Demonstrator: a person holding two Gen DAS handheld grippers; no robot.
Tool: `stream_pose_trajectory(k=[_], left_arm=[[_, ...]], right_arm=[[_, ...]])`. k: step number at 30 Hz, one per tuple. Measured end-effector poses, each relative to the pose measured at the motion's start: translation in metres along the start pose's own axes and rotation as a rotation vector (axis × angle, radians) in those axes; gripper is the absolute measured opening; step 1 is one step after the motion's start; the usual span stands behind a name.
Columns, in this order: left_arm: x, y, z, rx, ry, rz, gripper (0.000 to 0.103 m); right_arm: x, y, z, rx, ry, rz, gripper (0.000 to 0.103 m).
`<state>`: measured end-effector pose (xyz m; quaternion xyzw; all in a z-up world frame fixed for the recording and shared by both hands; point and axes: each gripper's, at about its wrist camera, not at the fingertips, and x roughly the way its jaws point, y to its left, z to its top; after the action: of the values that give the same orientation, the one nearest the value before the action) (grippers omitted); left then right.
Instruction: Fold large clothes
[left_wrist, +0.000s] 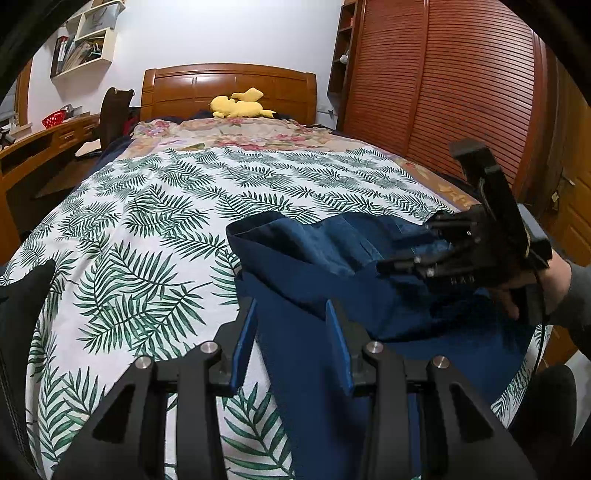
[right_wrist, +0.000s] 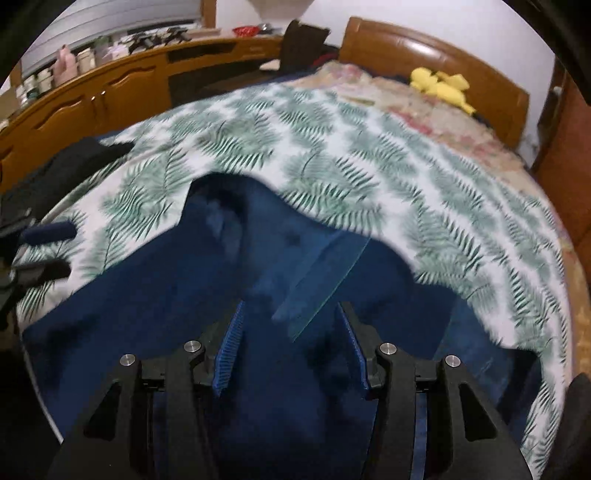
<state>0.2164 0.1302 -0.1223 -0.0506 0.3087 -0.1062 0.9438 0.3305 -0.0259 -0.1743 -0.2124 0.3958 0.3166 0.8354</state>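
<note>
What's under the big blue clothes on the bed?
The dark blue garment lies on a white bedsheet with green fern leaves, which shows all around it. Whatever lies directly beneath the cloth is covered.

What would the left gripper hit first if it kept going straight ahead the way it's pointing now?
Most likely the blue garment: the left gripper has its jaws open right over the cloth's edge on the leaf-print bedspread. Depth is hard to judge.

Home bedroom, wooden bed (left_wrist: 229, 86), leaf-print bedspread (left_wrist: 147, 221), yellow plush toy (left_wrist: 240, 105), likely wardrobe (left_wrist: 461, 92)
</note>
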Motion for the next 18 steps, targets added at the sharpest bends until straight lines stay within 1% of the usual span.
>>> stream_pose_trajectory(k=[4, 9, 10, 11, 12, 13, 15, 17, 18], left_arm=[[0.001, -0.002, -0.001, 0.003, 0.002, -0.002, 0.036], [0.001, -0.003, -0.001, 0.005, 0.003, -0.005, 0.036], [0.001, -0.003, -0.001, 0.006, 0.004, -0.006, 0.036], [0.001, -0.003, -0.001, 0.007, 0.005, -0.006, 0.036], [0.002, -0.003, -0.001, 0.008, 0.005, -0.007, 0.036], [0.002, -0.003, -0.001, 0.008, 0.005, -0.007, 0.036], [0.001, -0.003, -0.001, 0.006, 0.001, -0.005, 0.036], [0.001, -0.003, 0.000, 0.003, -0.006, -0.004, 0.036], [0.001, -0.004, 0.000, 0.002, -0.009, -0.004, 0.036]], right_arm=[[0.009, -0.004, -0.011, 0.025, 0.047, 0.020, 0.051], [0.033, -0.017, -0.022, 0.103, 0.159, 0.101, 0.051], [0.035, -0.016, -0.024, 0.106, 0.171, 0.109, 0.049], [0.036, -0.015, -0.025, 0.102, 0.177, 0.122, 0.043], [0.035, -0.013, -0.025, 0.085, 0.177, 0.128, 0.025], [0.032, -0.011, -0.024, 0.063, 0.170, 0.111, 0.007], [0.020, -0.006, -0.016, -0.001, 0.128, 0.060, 0.006], [0.010, -0.008, -0.004, -0.018, 0.080, 0.014, 0.006], [0.006, -0.012, 0.006, -0.021, 0.056, -0.024, 0.005]])
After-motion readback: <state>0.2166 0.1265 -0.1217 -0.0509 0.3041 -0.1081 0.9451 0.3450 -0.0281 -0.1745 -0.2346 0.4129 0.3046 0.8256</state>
